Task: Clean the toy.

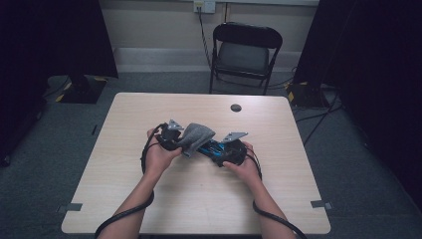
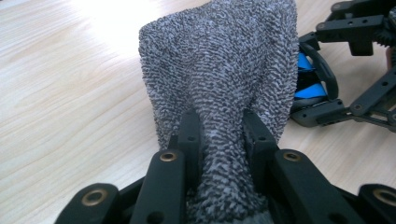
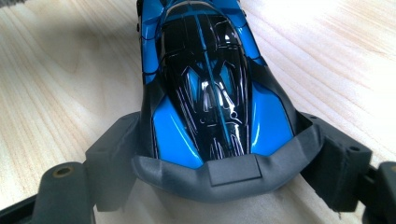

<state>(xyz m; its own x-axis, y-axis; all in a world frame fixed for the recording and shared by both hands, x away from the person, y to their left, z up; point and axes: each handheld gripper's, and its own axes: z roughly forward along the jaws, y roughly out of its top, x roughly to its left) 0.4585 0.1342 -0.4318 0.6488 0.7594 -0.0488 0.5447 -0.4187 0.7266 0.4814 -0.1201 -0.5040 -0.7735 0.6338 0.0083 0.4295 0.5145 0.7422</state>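
The toy car (image 3: pixel 210 93), blue and black with a grey rear bumper, sits at the centre of the right gripper view, its tail toward the bottom edge; in the high view it lies just right of centre on the table (image 1: pixel 149 199). The right gripper (image 3: pixel 210 186) has its jaws spread wide and clamped on the car's two flanks. The grey cloth (image 2: pixel 219 70) fills the middle of the left gripper view, a fold pinched between the closed jaws of the left gripper (image 2: pixel 219 135); it hangs over the car's far end.

Assessment: the work in hand appears to be wiping the car. Keep the right grip steady on the flanks, draw the cloth along the body in even strokes, and avoid snagging the bumper.
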